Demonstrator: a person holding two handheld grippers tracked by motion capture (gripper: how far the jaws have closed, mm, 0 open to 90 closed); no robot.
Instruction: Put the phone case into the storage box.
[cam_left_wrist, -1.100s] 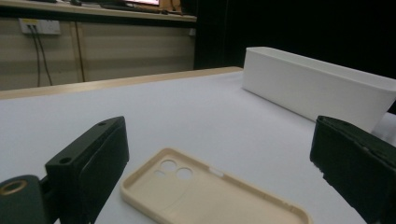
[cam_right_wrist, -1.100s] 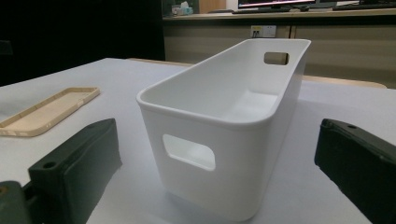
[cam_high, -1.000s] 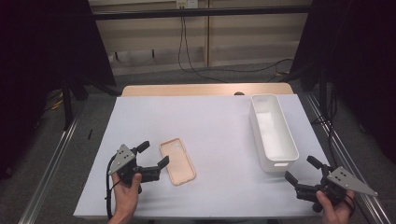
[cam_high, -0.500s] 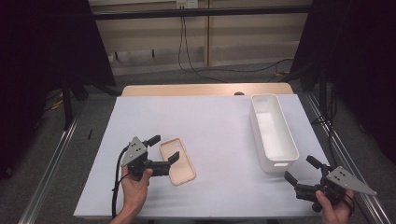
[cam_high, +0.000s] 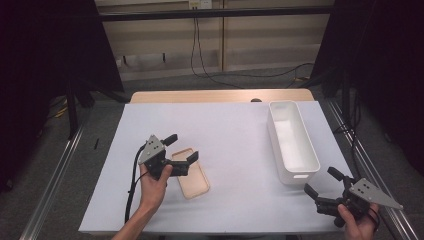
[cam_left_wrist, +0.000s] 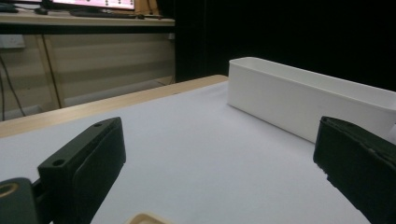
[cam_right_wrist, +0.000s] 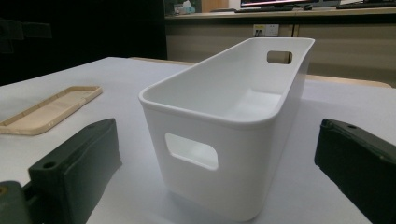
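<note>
left tool spread over flat wooden tray – thin rim, jaws may skid off; right tool spread, idle near white bin

I see a pale tan tray, plain and unpatterned, on the white tabletop, whose far edge shows a light wood strip. My left hand-held gripper has black jaws and a grey plate on top, with a black cable trailing from it. The right hand-held gripper is coloured the same: black jaws, grey plate. The bin at the right is plain glossy white inside and out.
</note>
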